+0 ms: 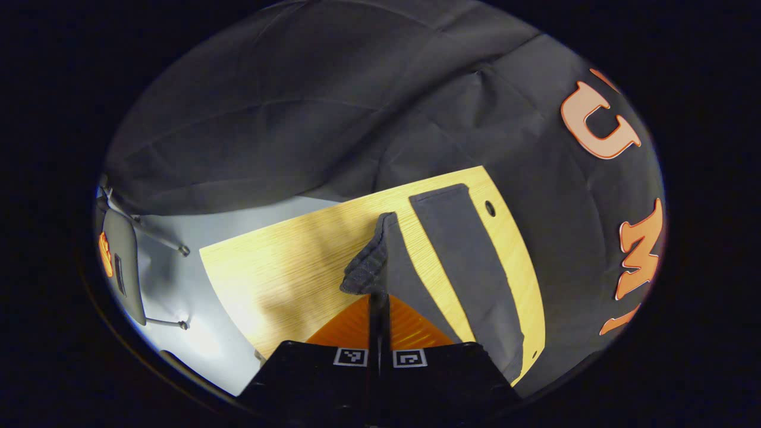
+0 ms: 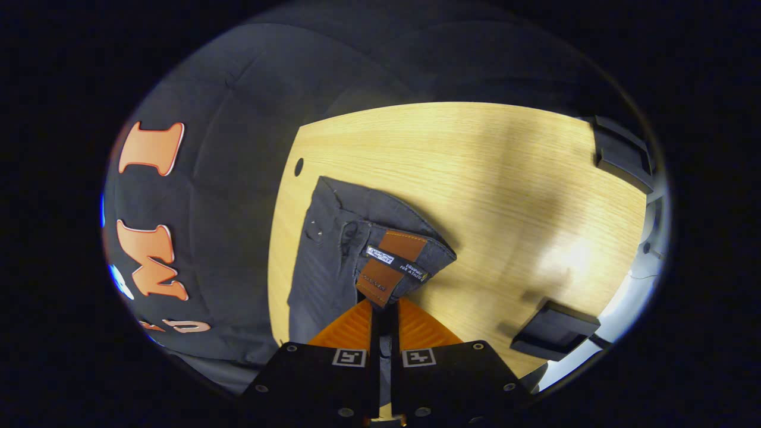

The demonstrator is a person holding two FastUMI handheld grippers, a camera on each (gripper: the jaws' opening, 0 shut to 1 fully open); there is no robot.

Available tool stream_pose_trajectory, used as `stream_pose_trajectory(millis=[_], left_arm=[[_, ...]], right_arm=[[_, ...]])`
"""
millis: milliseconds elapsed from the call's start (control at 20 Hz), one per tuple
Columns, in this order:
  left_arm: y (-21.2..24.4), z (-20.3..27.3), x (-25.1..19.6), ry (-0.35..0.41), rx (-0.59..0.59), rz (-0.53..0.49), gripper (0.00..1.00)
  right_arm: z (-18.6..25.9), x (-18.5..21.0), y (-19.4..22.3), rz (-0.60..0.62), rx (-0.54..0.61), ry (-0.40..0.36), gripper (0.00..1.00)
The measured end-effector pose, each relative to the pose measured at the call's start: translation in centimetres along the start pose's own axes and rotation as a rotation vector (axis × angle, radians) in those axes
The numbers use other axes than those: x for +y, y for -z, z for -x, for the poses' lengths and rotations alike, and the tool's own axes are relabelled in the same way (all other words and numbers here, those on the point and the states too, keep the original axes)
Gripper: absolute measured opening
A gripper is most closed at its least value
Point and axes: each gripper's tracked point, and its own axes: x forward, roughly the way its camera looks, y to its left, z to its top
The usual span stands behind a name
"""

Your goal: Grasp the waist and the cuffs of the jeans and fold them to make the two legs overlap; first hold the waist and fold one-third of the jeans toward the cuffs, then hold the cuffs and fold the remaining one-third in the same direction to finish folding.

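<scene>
left hand-held gripper (image 1: 379,303) clamps cuff (image 1: 367,261) | right hand-held gripper (image 2: 385,312) clamps waist (image 2: 389,264) | pinched cloth hidden

Both views close above, facing down, sharing wooden table (image 1: 285,267)

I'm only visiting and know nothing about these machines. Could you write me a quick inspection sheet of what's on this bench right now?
Surface: wooden table, with a small hole near one edge.
Job's things: dark jeans on the table; one leg lies flat, the other cuff is lifted.
Clutter: nothing seen.
Grippers: left gripper shut on the cuff; right gripper shut on the waist by its brown patch.
Cables: nothing seen.
Surroundings: black cloth wall, grey floor, chair.
</scene>
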Motion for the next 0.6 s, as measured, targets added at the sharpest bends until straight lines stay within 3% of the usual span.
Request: stream_pose_trajectory(millis=[300,350,400,600], left_arm=[[-3.5,-0.7,-4.4,0.13,0.033,-0.052,0.02],[-3.9,-1.2,-4.9,0.141,0.041,-0.072,0.01],[-4.1,-1.8,-5.4,0.151,0.059,-0.086,0.01],[-5.3,-4.3,-7.5,0.172,0.116,-0.132,0.01]], right_arm=[[1.8,4.2,-0.5,-0.015,-0.113,-0.023,0.08],[2.1,4.9,-0.4,-0.027,-0.128,-0.017,0.12],[2.2,6.0,-0.3,-0.033,-0.141,-0.019,0.08],[2.9,8.5,-0.5,-0.05,-0.188,-0.015,0.07]])
